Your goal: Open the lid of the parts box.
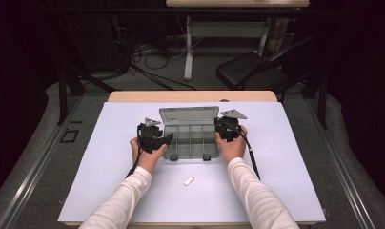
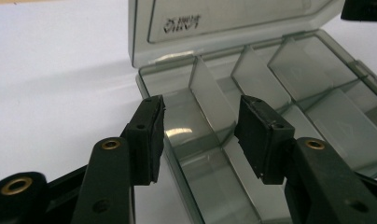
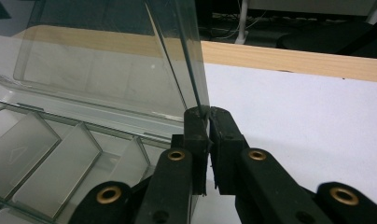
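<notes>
A smoky translucent compartment box [image 1: 190, 143] lies open on the white mat, its lid [image 1: 188, 115] standing up at the back. My left gripper [image 1: 167, 139] is at the box's left end. In the left gripper view it [image 2: 200, 126] is open, one jaw outside the box's left wall and the other over the first compartment [image 2: 196, 140]; nothing is held. My right gripper [image 1: 222, 125] is at the box's right rear corner. In the right gripper view it [image 3: 208, 114] is shut on the lid's [image 3: 107, 60] side edge, above the divided base [image 3: 37, 144].
A small white flat piece [image 1: 189, 181] lies on the mat [image 1: 286, 157] in front of the box, between the forearms. The wooden table edge [image 1: 190, 96] runs behind the mat. A dark chair [image 1: 248, 69] and cables are on the floor beyond.
</notes>
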`<act>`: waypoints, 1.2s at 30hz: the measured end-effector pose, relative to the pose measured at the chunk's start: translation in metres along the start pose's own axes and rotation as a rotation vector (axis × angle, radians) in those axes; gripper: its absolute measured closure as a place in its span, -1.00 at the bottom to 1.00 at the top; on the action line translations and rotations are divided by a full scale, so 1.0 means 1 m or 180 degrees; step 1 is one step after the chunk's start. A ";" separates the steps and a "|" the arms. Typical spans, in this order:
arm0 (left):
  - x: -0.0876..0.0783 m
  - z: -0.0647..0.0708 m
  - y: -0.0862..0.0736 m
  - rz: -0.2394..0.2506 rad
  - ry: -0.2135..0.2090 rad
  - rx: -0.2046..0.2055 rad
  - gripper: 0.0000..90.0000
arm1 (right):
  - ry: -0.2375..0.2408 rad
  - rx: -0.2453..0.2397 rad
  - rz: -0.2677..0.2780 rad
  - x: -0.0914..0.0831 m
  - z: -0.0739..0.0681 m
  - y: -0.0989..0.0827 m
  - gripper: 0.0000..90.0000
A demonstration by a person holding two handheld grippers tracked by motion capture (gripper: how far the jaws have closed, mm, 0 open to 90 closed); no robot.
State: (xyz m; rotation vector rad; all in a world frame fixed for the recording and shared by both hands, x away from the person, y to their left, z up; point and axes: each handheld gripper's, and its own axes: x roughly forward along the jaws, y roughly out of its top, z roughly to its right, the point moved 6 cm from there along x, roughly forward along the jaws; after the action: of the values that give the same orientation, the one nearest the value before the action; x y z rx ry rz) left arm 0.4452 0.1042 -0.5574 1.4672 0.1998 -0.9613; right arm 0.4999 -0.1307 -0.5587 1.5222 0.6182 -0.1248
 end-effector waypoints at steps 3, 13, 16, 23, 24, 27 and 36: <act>0.001 0.002 -0.007 -0.0049 -0.0011 0.0031 0.11 | 0.0000 0.0002 0.0001 0.000 0.000 0.000 0.91; 0.013 0.000 -0.030 -0.0186 0.0178 0.0213 0.12 | -0.0004 0.0004 -0.0003 0.000 0.000 0.000 0.91; 0.017 -0.003 -0.034 -0.0216 0.0216 0.0174 0.16 | -0.0006 0.0004 -0.0005 0.000 0.000 0.000 0.91; 0.020 -0.006 -0.038 -0.0255 0.0196 0.0163 0.18 | -0.0008 -0.0004 -0.0005 0.000 -0.001 0.000 0.91; 0.021 -0.006 -0.038 -0.0244 0.0197 0.0168 0.20 | -0.0011 -0.0002 -0.0006 0.000 -0.001 0.000 0.91; 0.022 -0.007 -0.039 -0.0255 0.0205 0.0172 0.25 | -0.0012 -0.0002 -0.0005 0.000 -0.001 0.000 0.91; 0.024 -0.009 -0.040 -0.0229 0.0192 0.0189 0.35 | -0.0018 -0.0004 -0.0004 -0.001 -0.001 0.000 0.91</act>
State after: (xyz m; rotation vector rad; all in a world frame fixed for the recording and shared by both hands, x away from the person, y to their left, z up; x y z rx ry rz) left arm 0.4384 0.1089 -0.6038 1.5536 0.2715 -0.9890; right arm 0.4990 -0.1301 -0.5585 1.5199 0.6147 -0.1298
